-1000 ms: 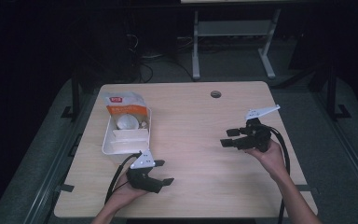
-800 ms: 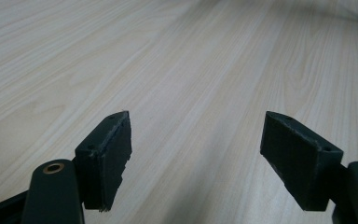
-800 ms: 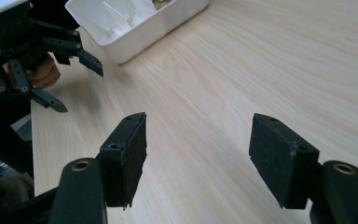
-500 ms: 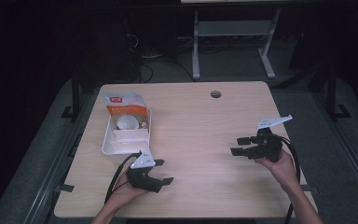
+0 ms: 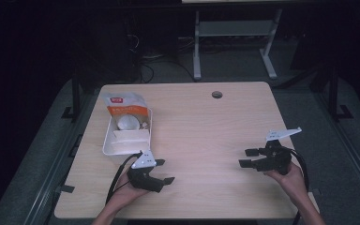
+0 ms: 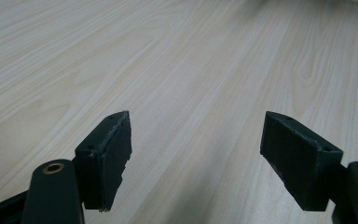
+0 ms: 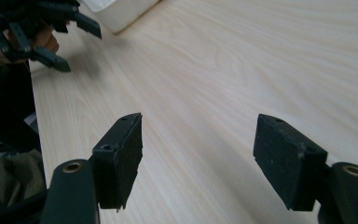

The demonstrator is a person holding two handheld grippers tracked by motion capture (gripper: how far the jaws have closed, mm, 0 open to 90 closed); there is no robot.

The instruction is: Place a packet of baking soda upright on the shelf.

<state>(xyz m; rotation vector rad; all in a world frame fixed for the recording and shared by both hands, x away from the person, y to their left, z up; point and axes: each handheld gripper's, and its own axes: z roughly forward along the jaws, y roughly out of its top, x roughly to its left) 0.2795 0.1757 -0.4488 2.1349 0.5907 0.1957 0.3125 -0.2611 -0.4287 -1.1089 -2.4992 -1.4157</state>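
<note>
Wooden worktop is carrying a white tray near its left edge. Left gripper is resting just beside it, jaws apart. Right gripper, jaws just opening and empty, is sitting near the right edge.

On the desk, a tray sits at the left side, near the left edge. A bag lies at the tray's far end, partly in it, with a round item in the tray just before the bag. The left gripper rests at the near edge, just in front of the tray's near end. The right gripper is at the right side, well apart from both. A hole lies in the desk near its far edge.
</note>
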